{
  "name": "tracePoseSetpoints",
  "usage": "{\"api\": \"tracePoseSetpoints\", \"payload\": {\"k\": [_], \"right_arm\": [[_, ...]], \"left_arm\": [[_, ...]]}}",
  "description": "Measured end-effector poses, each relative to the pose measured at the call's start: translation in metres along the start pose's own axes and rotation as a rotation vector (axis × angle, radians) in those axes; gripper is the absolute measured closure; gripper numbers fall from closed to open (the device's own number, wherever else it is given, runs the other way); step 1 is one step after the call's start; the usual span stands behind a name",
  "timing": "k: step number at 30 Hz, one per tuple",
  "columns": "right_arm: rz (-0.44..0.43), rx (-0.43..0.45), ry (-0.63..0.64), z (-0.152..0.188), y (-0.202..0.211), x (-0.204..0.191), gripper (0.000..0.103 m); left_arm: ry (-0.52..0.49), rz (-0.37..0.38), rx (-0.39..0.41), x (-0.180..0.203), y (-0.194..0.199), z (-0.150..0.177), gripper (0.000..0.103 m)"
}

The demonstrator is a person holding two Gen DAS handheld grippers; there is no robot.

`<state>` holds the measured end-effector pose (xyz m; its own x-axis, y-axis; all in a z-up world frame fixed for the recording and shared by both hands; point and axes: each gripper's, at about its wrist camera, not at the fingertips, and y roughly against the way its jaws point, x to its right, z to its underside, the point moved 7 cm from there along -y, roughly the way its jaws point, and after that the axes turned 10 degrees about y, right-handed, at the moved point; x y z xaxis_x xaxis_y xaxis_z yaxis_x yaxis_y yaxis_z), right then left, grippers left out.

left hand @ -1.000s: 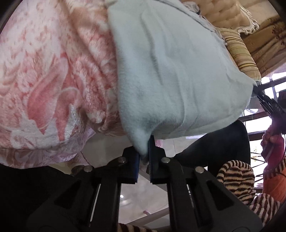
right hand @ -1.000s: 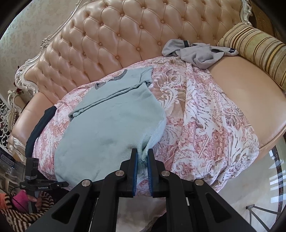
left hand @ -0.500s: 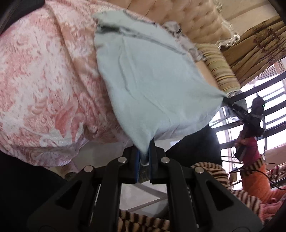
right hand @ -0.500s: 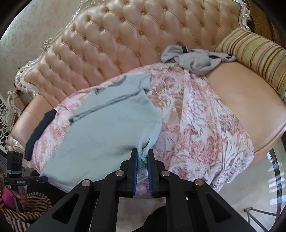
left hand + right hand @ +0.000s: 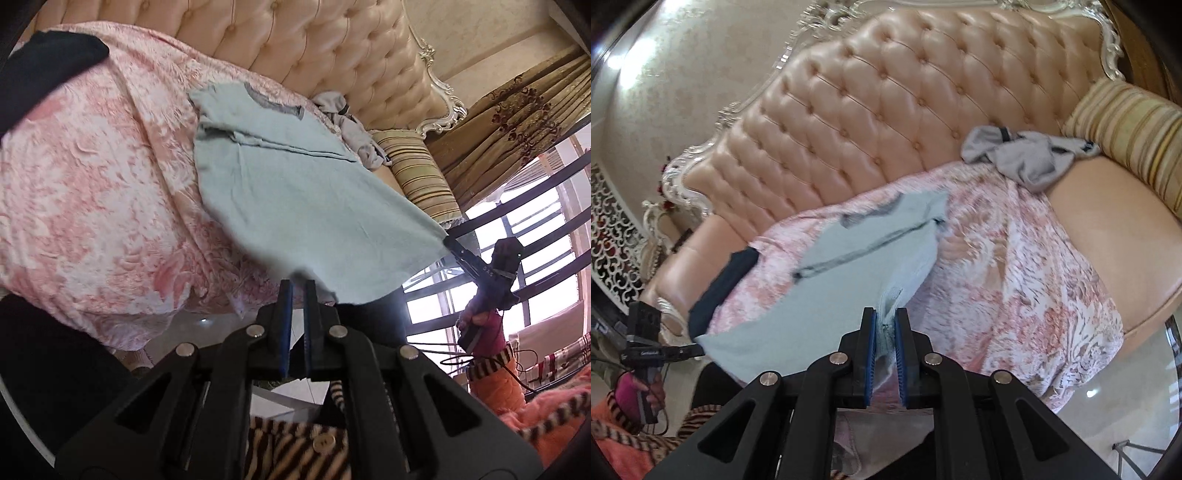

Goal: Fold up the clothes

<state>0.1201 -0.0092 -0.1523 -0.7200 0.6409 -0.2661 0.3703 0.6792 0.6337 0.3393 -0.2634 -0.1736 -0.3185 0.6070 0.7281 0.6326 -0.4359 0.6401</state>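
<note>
Right wrist view: right gripper (image 5: 885, 328) clamps hem corner of pale blue T-shirt (image 5: 849, 266); left gripper (image 5: 297, 295) pinches other corner. Shirt stretched over pink floral cover (image 5: 1015, 258), sleeves tucked; bottom fold pending. Grey garment (image 5: 1027, 155) unfolded.

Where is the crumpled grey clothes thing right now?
The grey garment lies bunched at the back of the sofa seat, against the tufted backrest, between the pink floral blanket and the striped cushion.
</note>
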Motion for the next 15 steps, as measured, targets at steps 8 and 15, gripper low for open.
{"api": "tracePoseSetpoints", "payload": {"k": [8, 15], "right_arm": [[0.045, -0.055, -0.028, 0.022, -0.016, 0.019, 0.093], [0.074, -0.098, -0.065, 0.038, -0.034, 0.043, 0.093]], "left_arm": [[0.069, -0.036, -0.086, -0.038, -0.027, 0.018, 0.097], [0.020, -0.165, -0.177, -0.050, -0.108, 0.037, 0.044]]}}
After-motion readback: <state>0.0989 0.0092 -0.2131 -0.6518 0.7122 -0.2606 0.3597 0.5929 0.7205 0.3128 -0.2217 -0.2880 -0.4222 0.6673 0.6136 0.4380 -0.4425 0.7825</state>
